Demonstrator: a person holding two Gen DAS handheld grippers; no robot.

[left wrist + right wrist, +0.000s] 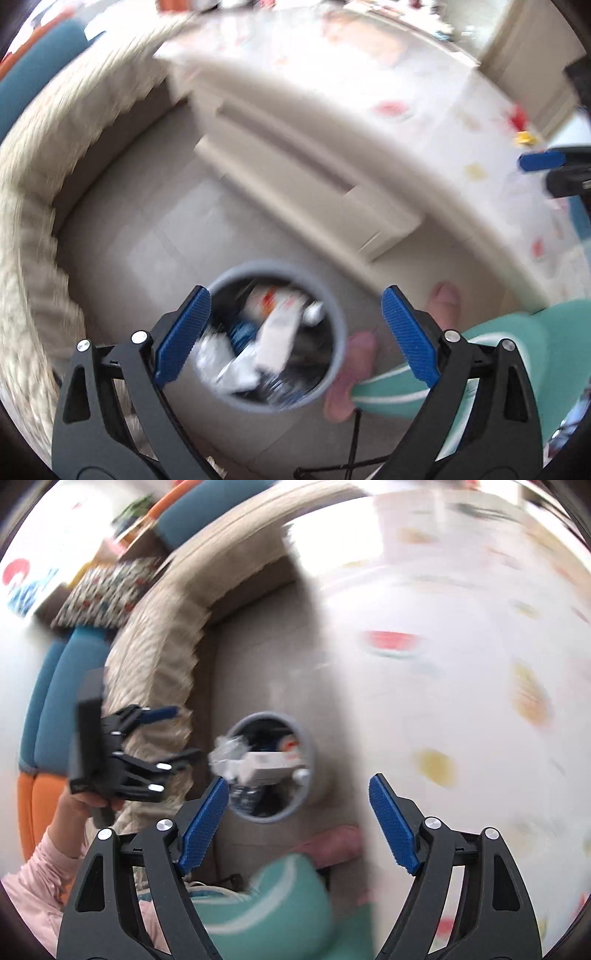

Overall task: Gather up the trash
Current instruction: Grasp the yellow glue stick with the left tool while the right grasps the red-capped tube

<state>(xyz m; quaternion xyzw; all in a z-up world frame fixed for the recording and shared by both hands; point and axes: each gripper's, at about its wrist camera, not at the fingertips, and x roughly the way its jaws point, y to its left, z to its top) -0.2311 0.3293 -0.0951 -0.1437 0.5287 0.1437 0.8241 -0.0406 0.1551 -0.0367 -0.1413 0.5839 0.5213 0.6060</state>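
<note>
From my left wrist I look almost straight down into the grey bin on the tiled floor: it is round, mouth up, and full of trash, a blurred heap of white cartons, crumpled clear plastic and something blue. That view also shows the white low table with its shelf underneath and the fruit-printed cloth on top, plus my pink slippers just beside the bin and one teal trouser leg. My right wrist sees what the left cannot: my left hand in a pink sleeve holding the left gripper off beside the beige sofa edge, with blue and orange cushions behind it. From there the bin looks small and tilted, and a long white carton lies across its mouth, its long axis running roughly left to right in that view, with crumpled clear plastic at its left end over the rim. My left gripper is spread wide with nothing between its blue pads, hanging above the bin without touching it. My right gripper is spread wide too, and nothing is between its pads. Everything is smeared by motion blur, so I cannot read any label.
</note>
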